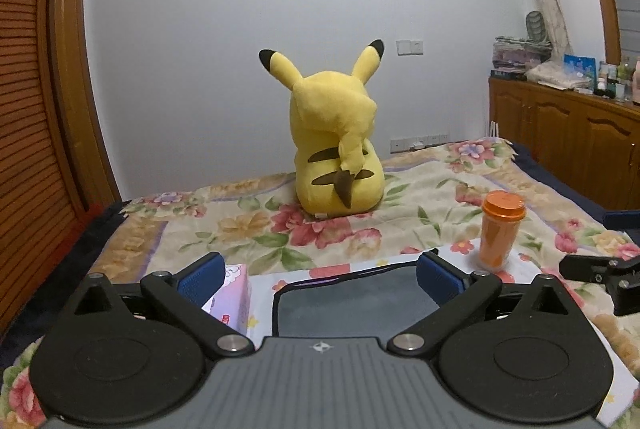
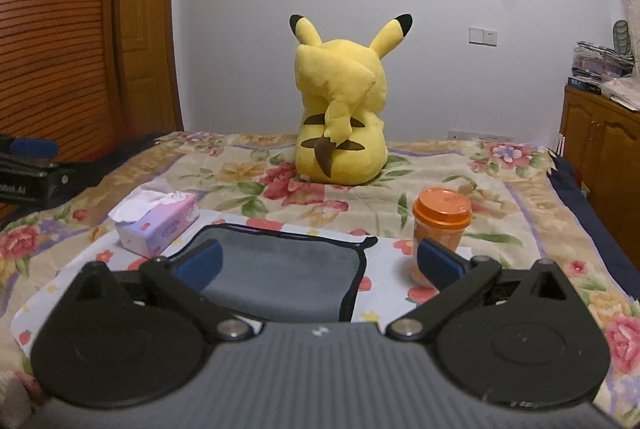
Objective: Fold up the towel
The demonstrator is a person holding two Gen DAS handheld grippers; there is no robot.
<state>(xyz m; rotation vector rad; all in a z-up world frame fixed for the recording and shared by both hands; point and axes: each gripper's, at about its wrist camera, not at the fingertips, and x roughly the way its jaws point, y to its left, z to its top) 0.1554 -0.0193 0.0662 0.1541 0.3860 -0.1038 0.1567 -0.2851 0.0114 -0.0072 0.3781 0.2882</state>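
Both of my tools hover above the bed, nothing gripped: the left gripper has its blue-padded jaws spread wide and empty, and the right gripper is released the same way. Going left to right in the right wrist view: the pink-and-lilac soft pack of tissues, white tissue sprouting from its top, sits just beside the towel's far left corner; its side print is too blurred to read. Next, the grey plush towel with black stitched edging lies flat on a pale flowered sheet spread over the floral bed cover, a small hanging loop at its far right corner. Right of it stands the orange plastic cup with a ribbed lid, near the towel but apart from it. Behind all, the yellow plush Pikachu toy sits with its back to me. Judgement: the fold is not yet begun; this is the approach. Next move calls for lowering both tools to two corners of one towel edge, pinching only the towel layer, not the sheet beneath. Only legible writing: white letters ending "bot.AI" on the other tool's body at the far left edge.
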